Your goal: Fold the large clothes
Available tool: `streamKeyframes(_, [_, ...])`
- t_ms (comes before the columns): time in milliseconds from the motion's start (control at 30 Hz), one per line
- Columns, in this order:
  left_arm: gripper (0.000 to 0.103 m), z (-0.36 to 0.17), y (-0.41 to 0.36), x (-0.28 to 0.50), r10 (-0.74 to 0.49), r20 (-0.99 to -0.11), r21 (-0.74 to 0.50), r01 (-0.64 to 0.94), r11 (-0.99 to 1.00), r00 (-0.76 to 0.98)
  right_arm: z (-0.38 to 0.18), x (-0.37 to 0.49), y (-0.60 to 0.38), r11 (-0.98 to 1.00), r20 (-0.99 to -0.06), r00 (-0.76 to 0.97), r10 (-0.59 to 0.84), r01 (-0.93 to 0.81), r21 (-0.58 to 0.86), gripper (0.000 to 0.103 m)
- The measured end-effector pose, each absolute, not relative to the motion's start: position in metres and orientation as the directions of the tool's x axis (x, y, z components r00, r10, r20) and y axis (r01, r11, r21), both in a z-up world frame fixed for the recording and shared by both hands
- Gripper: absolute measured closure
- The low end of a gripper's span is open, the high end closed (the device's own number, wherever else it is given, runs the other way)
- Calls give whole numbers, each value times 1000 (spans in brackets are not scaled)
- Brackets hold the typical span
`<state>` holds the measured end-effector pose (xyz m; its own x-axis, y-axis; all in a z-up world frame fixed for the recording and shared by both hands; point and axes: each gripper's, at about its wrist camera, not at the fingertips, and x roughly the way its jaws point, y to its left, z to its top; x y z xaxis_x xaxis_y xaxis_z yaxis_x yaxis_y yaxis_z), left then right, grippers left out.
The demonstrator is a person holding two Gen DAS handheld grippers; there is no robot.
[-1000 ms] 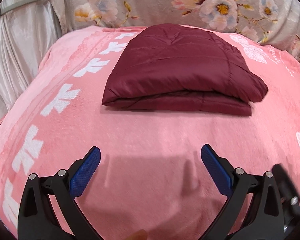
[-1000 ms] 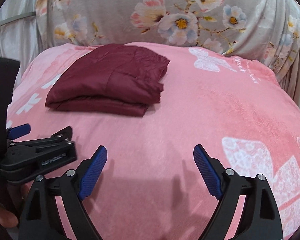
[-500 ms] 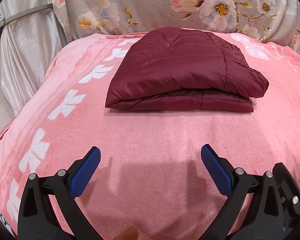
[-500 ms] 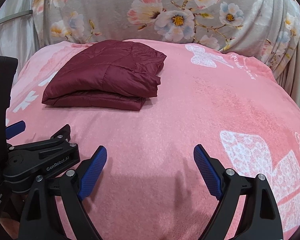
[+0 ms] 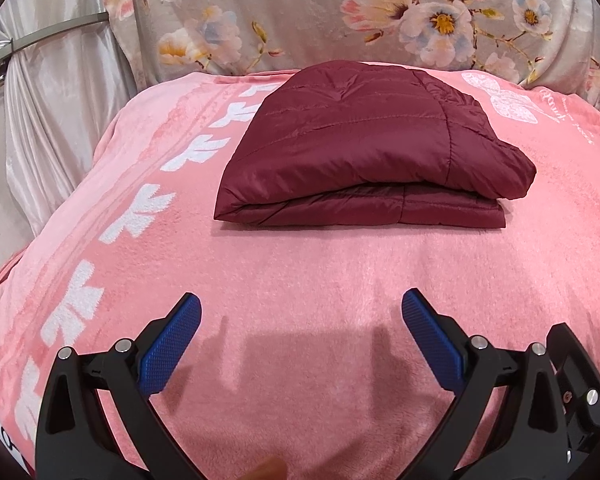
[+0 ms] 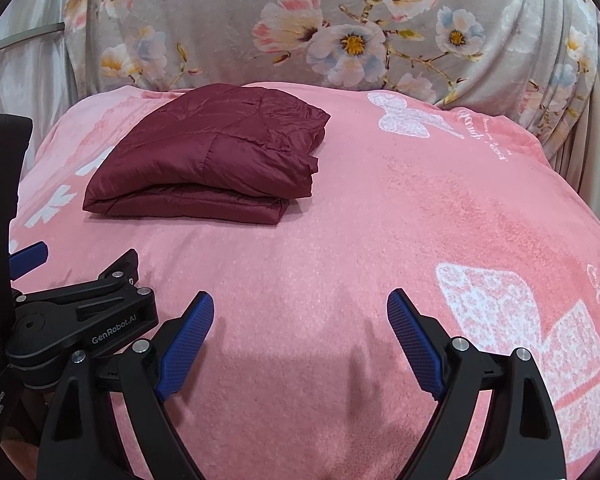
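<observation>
A dark red quilted jacket [image 5: 364, 148] lies folded into a thick rectangle on the pink blanket [image 5: 300, 280]. In the right wrist view the same jacket [image 6: 215, 160] sits at the upper left. My left gripper [image 5: 300, 312] hovers over bare blanket well in front of the jacket, its blue pads wide apart with nothing between them. My right gripper [image 6: 300, 312] is open too, over bare blanket to the right of the jacket and short of it. The left gripper's black body [image 6: 79, 320] shows at the left edge of the right wrist view.
A grey floral fabric [image 5: 380, 20] covers the back behind the blanket. A pale satin curtain [image 5: 39, 100] with a metal rod hangs at the left. White bow and butterfly prints [image 6: 520, 340] mark the blanket. The blanket falls away at its left and right edges.
Both views have tilted slightly so the jacket sits a little lower in the pictures. The jacket has not moved, and both grippers stay open.
</observation>
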<state>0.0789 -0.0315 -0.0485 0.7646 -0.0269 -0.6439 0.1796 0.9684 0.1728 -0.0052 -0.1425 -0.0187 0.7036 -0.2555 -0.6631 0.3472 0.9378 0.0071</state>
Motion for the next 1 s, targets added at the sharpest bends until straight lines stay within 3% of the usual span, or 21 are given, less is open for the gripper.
streamKeyframes(1000, [5, -45, -29, 75, -34, -625, 168, 178, 970, 780, -17, -8, -144, 935, -652, 708, -270, 355, -2, 17])
